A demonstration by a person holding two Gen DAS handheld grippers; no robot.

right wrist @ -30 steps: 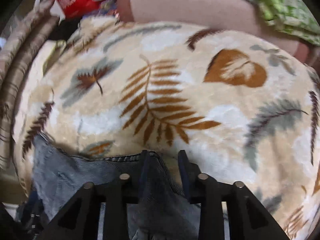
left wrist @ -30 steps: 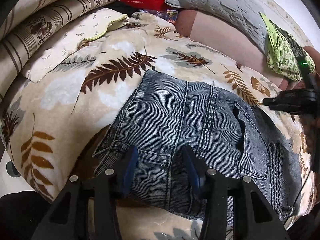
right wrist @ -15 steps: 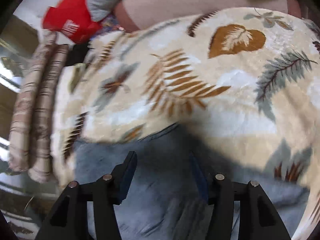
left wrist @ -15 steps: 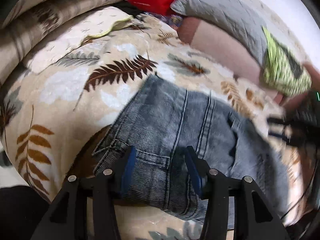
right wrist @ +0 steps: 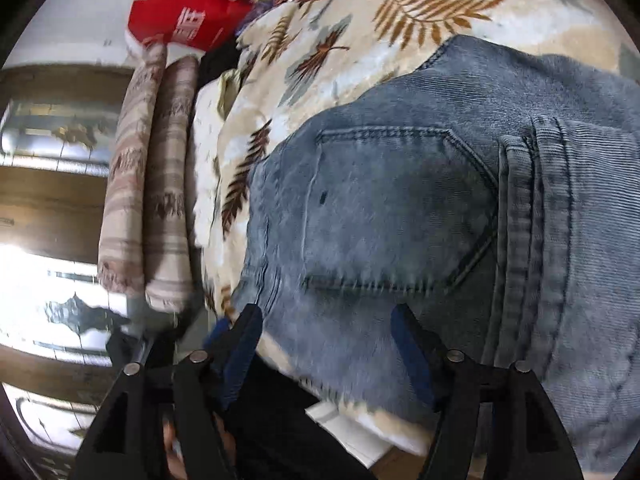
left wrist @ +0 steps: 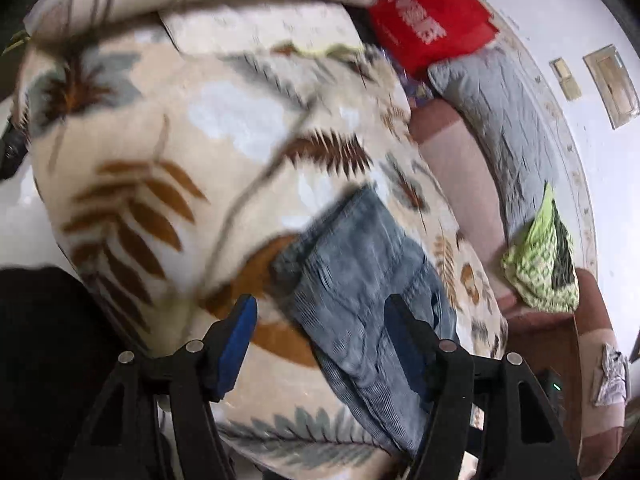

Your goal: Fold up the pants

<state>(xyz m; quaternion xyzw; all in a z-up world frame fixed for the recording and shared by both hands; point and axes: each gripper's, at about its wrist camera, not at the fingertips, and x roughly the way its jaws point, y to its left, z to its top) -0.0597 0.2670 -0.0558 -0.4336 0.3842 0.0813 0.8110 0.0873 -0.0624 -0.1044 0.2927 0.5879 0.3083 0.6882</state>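
Leaf-print blanket [left wrist: 168,184] bears one pair of jeans [right wrist: 400,208].

Faded blue denim pants [right wrist: 400,208] lie on a cream blanket [left wrist: 248,128] patterned with brown and grey-blue leaves.

I see a cream blanket [left wrist: 168,152] printed with brown and grey-blue leaves spread over the bed. A red bag [left wrist: 428,24] with white characters sits at its far end, beside a grey quilted pillow [left wrist: 504,120]. A lime-green patterned cloth [left wrist: 540,268] lies on the pinkish sheet [left wrist: 464,176]. Two rolled striped beige blankets [right wrist: 152,184] lie along the bed's edge.
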